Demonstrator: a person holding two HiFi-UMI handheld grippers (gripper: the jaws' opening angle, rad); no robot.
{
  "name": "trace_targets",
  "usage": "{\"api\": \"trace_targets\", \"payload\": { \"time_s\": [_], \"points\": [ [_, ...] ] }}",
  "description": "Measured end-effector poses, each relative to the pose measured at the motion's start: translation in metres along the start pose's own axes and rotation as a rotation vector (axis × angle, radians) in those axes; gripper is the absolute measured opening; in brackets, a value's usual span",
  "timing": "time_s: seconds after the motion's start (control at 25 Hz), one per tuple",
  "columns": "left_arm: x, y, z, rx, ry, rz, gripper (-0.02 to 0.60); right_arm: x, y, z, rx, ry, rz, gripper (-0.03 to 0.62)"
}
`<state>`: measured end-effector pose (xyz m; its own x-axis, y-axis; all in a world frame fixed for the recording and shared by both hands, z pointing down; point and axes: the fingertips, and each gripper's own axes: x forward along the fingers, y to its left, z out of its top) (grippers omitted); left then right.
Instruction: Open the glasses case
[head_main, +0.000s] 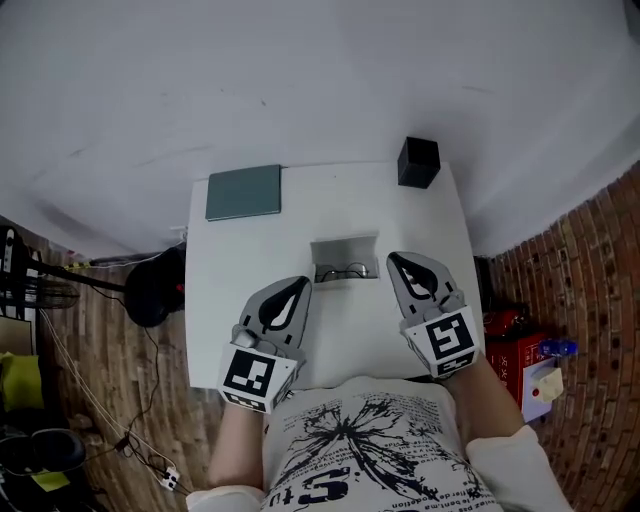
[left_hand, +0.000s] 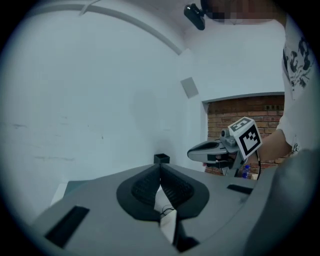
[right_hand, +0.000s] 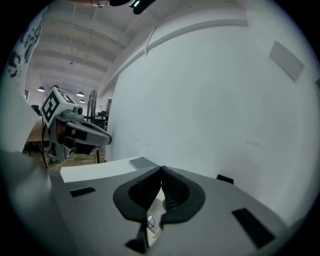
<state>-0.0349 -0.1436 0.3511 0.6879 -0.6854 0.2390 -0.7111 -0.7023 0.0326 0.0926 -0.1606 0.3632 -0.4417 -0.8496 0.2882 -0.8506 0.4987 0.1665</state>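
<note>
Both closed and empty, left claw and right claw flanking the open glasses case.

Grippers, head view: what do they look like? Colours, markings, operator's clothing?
The left gripper and right gripper match. Each has a grey teardrop-shaped body with black ribbed pads lining the jaws. The left marker cube and right marker cube are white with black square codes. The operator wears a white T-shirt with black print.
</note>
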Motion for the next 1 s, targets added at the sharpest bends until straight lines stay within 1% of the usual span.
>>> {"api": "trace_targets", "payload": {
  "time_s": [0.2, 0.32, 0.6, 0.72, 0.84, 1.0],
  "points": [
    [-0.025, 0.0, 0.036, 0.026, -0.144, 0.0, 0.014, -0.021, -0.002, 0.013, 0.028, -0.078, -0.041, 0.014],
    [-0.036, -0.001, 0.05, 0.041, -0.202, 0.007, 0.014, -0.03, -0.001, 0.017, 0.029, -0.103, -0.043, 0.014],
    [-0.041, -0.002, 0.053, 0.05, -0.214, 0.033, 0.014, -0.038, 0.002, 0.023, 0.026, -0.131, -0.033, 0.012],
    [-0.04, -0.002, 0.053, 0.06, -0.192, 0.047, 0.014, -0.038, 0.003, 0.023, 0.029, -0.134, -0.033, 0.012],
    [-0.04, -0.004, 0.053, 0.06, -0.21, 0.039, 0.014, -0.039, 0.003, 0.022, 0.025, -0.13, -0.032, 0.012],
    [-0.04, -0.005, 0.049, 0.056, -0.199, 0.035, 0.014, -0.039, 0.007, 0.022, 0.017, -0.132, -0.023, 0.012]
  ]
}}
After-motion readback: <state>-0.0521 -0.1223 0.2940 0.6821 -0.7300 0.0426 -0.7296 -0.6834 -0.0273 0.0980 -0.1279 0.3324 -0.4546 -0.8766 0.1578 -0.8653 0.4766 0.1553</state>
